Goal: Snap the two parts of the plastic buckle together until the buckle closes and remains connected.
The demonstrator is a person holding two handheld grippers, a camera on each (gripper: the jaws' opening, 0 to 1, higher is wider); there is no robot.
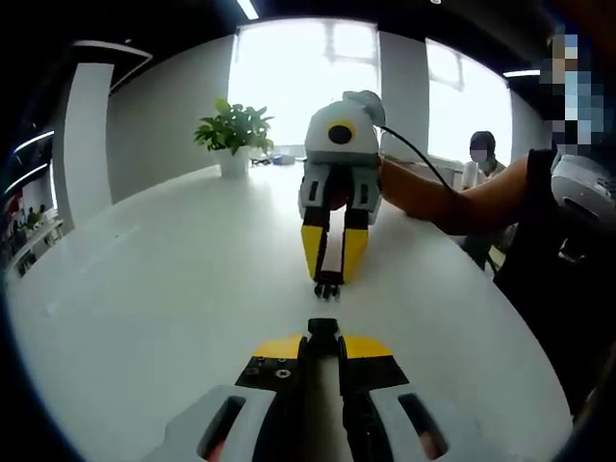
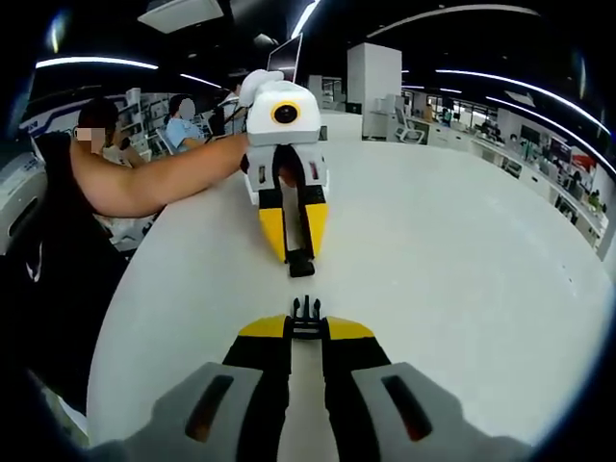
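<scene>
My left gripper (image 1: 322,342) is shut on the black socket half of the buckle (image 1: 322,327), which sticks out past its yellow tips. Facing it across a short gap, my right gripper (image 1: 328,272) is shut on the black pronged half (image 1: 327,288), prongs pointing at the socket. In the right gripper view the pronged half (image 2: 306,311) sits in my right gripper (image 2: 306,330), and the left gripper (image 2: 300,248) opposite holds the socket half (image 2: 301,263). The two halves are lined up but apart, just above the white table (image 1: 173,279).
A potted plant (image 1: 234,135) stands at the table's far end. A person's forearm (image 1: 452,197) reaches in from the right, and the same arm (image 2: 164,173) shows from the left in the right gripper view. The table edge (image 1: 539,366) curves close on the right. Seated people are behind.
</scene>
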